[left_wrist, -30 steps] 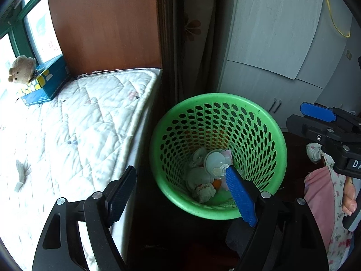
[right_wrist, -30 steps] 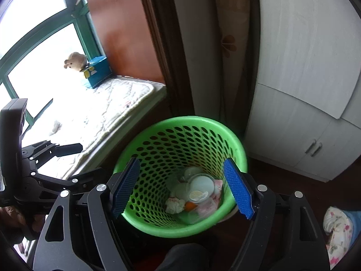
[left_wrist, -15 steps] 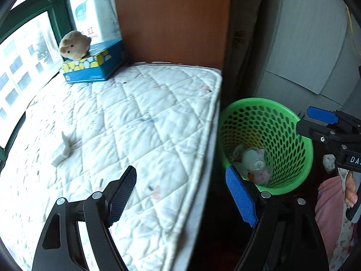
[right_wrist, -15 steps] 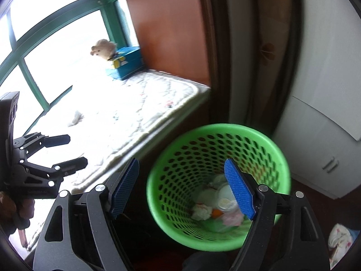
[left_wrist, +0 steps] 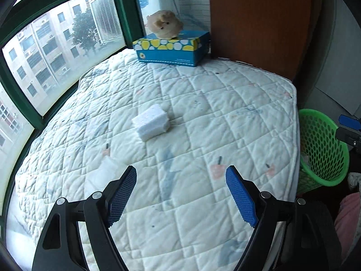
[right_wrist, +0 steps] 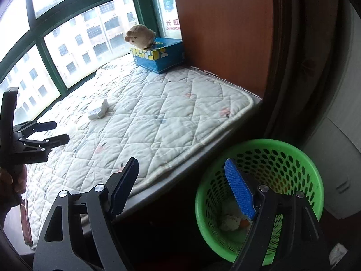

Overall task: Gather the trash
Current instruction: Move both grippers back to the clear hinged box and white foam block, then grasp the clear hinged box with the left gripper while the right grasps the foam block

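The quilted white mattress (left_wrist: pixel 203 117) fills the window bay, running from the green-framed window (left_wrist: pixel 56 52) across to the brown wooden panel (left_wrist: pixel 255 22) at its far end. On the floor just beside the mattress edge stands the green perforated basket (right_wrist: pixel 291 155), and down in its bottom sit crumpled white scraps (right_wrist: pixel 230 220) with a bit of orange among them. At the far end of the mattress, close against the wooden panel, lies a blue tissue box (left_wrist: pixel 171 49) with yellow and white dots, and a tan plush toy (left_wrist: pixel 163 23) sits on top of it. Out in the middle of the mattress, well apart from the box, lies 1 white foam-like block (left_wrist: pixel 151 124), on its own and touched by nothing. The left gripper (left_wrist: pixel 180 194) hangs over the near part of the mattress, jaws spread wide and nothing between them, the block lying beyond their tips. The right gripper (right_wrist: pixel 181 189) sits above the gap between mattress edge and basket, jaws also wide and holding nothing, its blue pad (right_wrist: pixel 240 195) over the basket's rim. A hand (right_wrist: pixel 13 180) at the left edge of the right wrist view grips the left tool's handle.
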A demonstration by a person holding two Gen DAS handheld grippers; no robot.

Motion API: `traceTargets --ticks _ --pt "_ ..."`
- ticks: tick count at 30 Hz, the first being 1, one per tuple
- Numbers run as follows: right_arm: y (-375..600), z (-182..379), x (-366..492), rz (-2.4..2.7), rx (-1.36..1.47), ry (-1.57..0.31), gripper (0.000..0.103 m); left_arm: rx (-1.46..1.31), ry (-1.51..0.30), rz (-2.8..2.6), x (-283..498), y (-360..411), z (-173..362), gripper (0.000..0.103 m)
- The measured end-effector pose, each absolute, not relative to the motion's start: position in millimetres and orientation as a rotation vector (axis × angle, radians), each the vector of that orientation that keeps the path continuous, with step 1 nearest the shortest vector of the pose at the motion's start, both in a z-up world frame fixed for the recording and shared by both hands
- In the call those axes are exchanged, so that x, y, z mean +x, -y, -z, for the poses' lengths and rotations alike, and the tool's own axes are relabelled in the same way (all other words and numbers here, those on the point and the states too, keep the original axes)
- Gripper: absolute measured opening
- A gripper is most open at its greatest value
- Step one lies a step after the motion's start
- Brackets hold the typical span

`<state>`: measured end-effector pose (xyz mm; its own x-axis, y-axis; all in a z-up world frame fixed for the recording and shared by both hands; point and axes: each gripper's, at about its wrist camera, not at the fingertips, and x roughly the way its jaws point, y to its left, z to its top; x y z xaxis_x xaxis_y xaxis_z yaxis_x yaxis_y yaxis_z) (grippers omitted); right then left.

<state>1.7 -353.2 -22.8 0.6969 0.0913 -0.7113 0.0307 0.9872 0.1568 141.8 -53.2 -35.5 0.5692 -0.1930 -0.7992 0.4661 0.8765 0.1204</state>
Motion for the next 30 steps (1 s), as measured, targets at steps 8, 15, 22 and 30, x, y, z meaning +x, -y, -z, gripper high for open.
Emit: traceTargets --ticks 8,15,22,30 --pt "312 20 31 -0.090 0.116 -0.816 0.079 0.331 -0.926 0.336 181 -12 48 0.082" --pt "280 21 57 -0.129 0.091 -0.833 0.080 0.340 -0.955 0.349 203 -43 68 0.084" --pt "252 23 81 -0.166 0.082 -0.848 0.080 0.333 -1.010 0.394 221 -57 90 0.084" --pt "226 27 106 -0.199 0.060 -0.865 0.080 0.331 -1.025 0.428 230 -63 104 0.083"
